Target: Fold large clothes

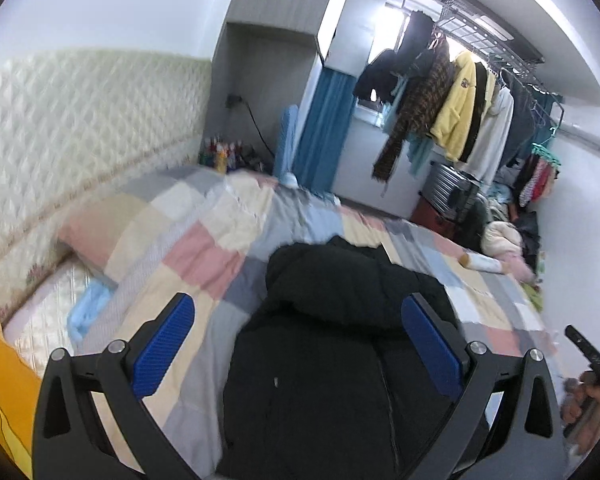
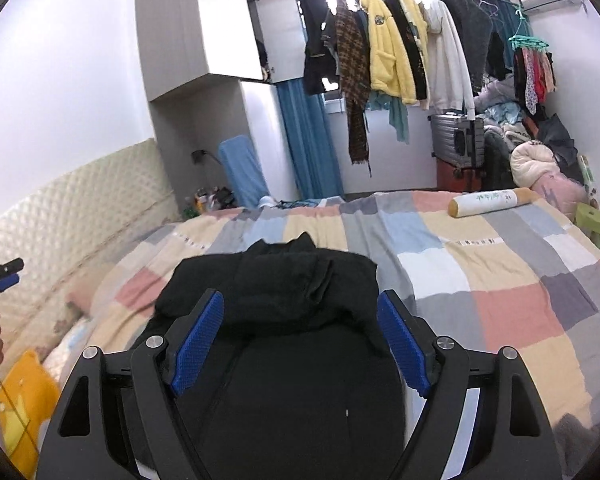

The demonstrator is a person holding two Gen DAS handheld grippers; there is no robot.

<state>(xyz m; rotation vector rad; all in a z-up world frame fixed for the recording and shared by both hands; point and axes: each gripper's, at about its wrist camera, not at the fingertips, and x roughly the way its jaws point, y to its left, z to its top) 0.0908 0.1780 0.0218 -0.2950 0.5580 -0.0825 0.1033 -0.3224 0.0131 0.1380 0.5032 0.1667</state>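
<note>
Black fabric fills the foreground of both wrist views: a large black garment (image 2: 284,340) lies on the bed's patchwork quilt (image 2: 500,300), its far end bunched into a thick roll or hood-like fold. Both grippers hover above it with nothing between their blue pads. The left gripper (image 1: 296,336) has its jaws spread wide, released and empty; the right gripper (image 2: 300,340) is likewise wide open and touches no cloth that I can see.

Judging by how the garment lies, the step in hand is to take hold of an edge for a fold. To do it well, each gripper should come down on a single clear edge or corner near its own side, pinch only the layers meant to move, and lift both sides evenly so the heavy cloth does not drag or twist.

Farther off, a bolster pillow (image 2: 492,202) rests on the quilt, and hanging clothes (image 2: 400,52) crowd a rail by the window.
</note>
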